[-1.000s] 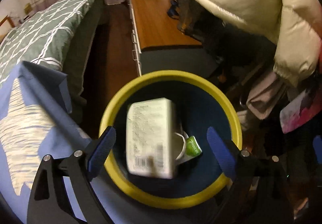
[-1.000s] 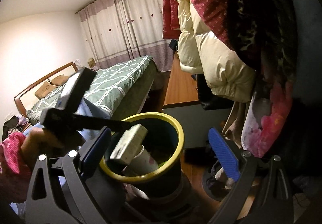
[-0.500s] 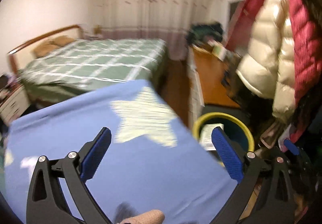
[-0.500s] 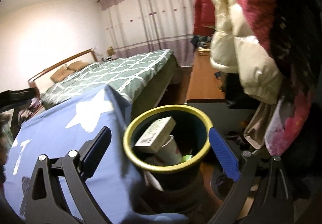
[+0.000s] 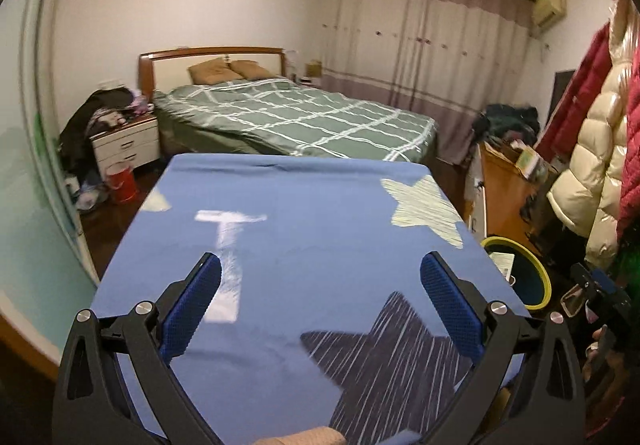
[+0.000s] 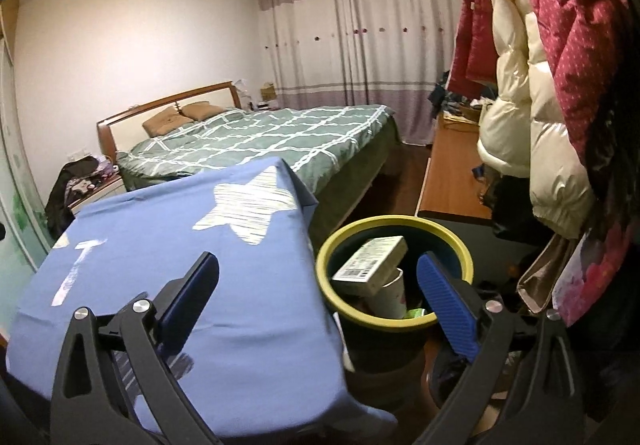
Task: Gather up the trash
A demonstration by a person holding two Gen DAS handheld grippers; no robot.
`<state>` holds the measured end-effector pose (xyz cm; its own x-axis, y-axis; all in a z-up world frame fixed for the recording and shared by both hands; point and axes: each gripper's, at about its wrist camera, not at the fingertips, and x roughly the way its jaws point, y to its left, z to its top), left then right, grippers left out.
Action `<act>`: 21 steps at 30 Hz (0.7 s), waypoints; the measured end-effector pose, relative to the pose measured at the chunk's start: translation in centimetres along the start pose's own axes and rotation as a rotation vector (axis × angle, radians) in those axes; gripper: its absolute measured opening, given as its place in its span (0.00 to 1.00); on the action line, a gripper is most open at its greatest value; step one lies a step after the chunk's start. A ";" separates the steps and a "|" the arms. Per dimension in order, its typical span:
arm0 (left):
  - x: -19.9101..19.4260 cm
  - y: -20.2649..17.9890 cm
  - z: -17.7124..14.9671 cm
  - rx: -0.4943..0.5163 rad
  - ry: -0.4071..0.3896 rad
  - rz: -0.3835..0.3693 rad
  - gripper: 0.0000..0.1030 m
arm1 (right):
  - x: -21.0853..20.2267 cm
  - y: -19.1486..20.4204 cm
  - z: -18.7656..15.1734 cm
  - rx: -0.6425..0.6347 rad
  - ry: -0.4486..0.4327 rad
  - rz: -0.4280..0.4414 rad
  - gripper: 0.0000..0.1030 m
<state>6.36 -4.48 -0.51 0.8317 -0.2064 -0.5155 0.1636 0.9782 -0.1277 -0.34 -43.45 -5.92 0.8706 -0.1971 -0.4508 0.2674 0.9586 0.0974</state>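
The box (image 6: 370,263) now lies in the bin (image 6: 394,321) (atop a cup), and the left gripper (image 5: 320,305), jaws wide and empty, has swung back over the blue tablecloth (image 5: 300,245), free for more trash.

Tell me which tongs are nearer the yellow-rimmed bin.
Right. The right tongs hang open right beside the bin, one finger over its rim. The left tongs hang open over the blue cloth, bin off to their right.
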 end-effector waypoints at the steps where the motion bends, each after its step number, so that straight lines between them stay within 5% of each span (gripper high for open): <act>1: -0.3 0.2 -0.4 -0.010 -0.002 0.004 0.95 | -0.4 0.3 0.0 -0.004 -0.006 0.005 0.92; 21: -2.8 0.3 -3.4 -0.002 -0.031 0.063 0.95 | -2.3 1.0 -0.4 -0.006 -0.012 0.024 0.93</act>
<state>2.32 -3.69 -1.97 0.8565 -0.1437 -0.4957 0.1095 0.9892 -0.0975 -2.21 -41.91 -5.13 0.8816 -0.1767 -0.4377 0.2442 0.9643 0.1024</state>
